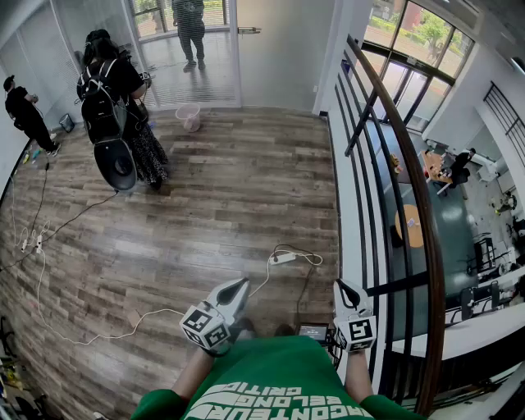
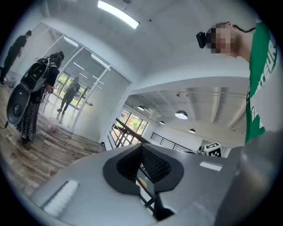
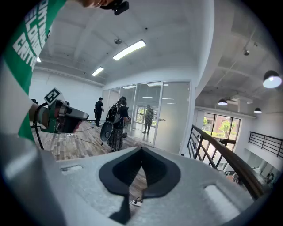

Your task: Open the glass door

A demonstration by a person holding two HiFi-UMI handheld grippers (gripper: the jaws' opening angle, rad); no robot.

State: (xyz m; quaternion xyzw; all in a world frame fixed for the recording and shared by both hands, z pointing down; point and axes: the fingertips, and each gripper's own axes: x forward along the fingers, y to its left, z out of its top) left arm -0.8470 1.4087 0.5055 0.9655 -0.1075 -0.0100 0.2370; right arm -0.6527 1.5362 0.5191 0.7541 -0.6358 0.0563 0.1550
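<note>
**A:** Where is the glass door from where you stand?

**B:** It's at the far end of the room. I see the glass door (image 1: 269, 56) across the wooden floor (image 1: 213, 197), well apart from both my tools, with its handle (image 1: 249, 30) sticking out near its left edge. A person (image 1: 190, 25) stands behind the glass wall beside it.

**A:** And the tools?

**B:** My left tool (image 1: 239, 285) is pressed together at the tips with nothing between them, and it points level. My right tool (image 1: 341, 286) is pressed together too, empty, and tipped slightly down. I hold both close in front of me.

**A:** Anything in the way?

**B:** A person with a backpack (image 1: 113, 102) stands on the left, and a pink bucket (image 1: 189, 116) sits near the glass. A power strip (image 1: 283, 257) and its cable lie on the floor just ahead of my tools. A dark railing (image 1: 406, 172) runs along my right.
</note>
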